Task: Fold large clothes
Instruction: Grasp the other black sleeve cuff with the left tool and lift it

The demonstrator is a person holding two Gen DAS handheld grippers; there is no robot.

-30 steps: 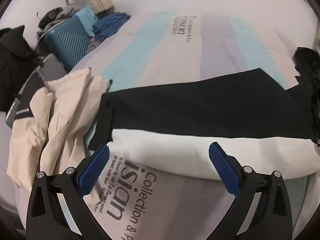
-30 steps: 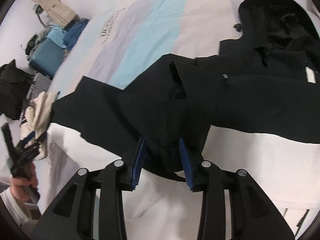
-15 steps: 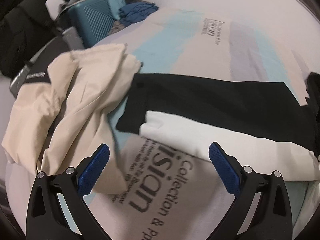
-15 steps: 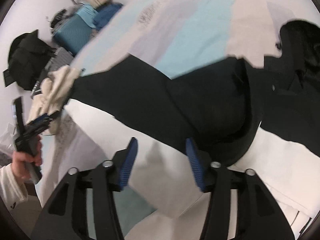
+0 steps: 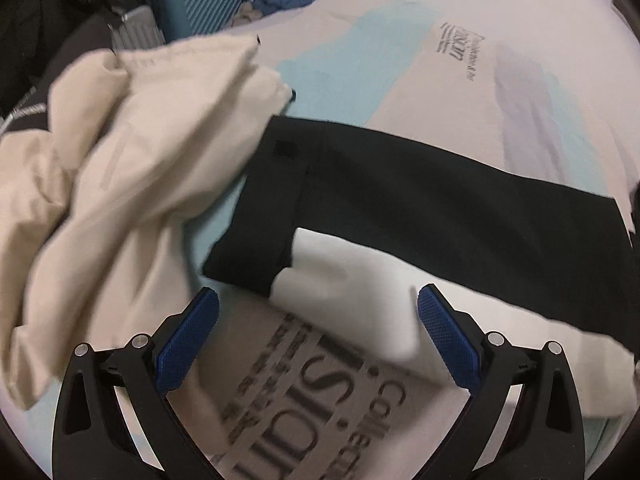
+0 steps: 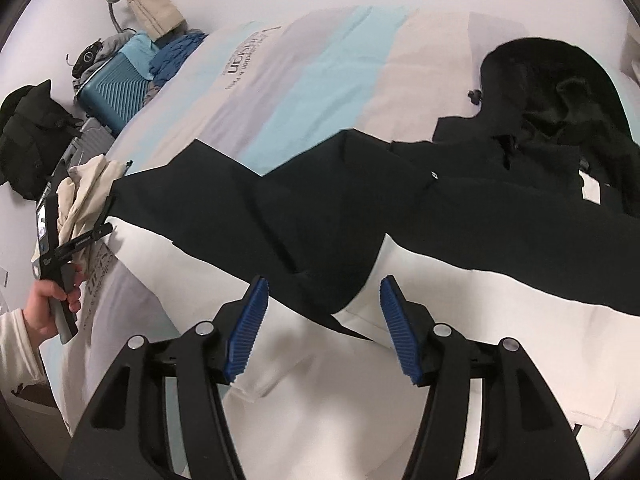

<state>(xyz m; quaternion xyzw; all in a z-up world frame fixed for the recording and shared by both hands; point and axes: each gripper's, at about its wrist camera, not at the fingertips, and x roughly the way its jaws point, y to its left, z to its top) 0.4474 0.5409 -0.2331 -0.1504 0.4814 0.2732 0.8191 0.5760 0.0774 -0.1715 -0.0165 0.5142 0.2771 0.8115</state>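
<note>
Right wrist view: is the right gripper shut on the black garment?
No, the right gripper is open, the black garment lying loose between its blue pads.

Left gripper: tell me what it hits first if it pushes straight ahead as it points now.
Most likely the white cloth lying between the open left gripper fingers, with the black garment just beyond. Depth is hard to judge through the blur.

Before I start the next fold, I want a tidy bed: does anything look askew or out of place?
Yes. A beige garment lies crumpled in a heap at the bed's edge, beside the flat black-and-white garment. More black clothing is bunched at the bed's far side.
</note>
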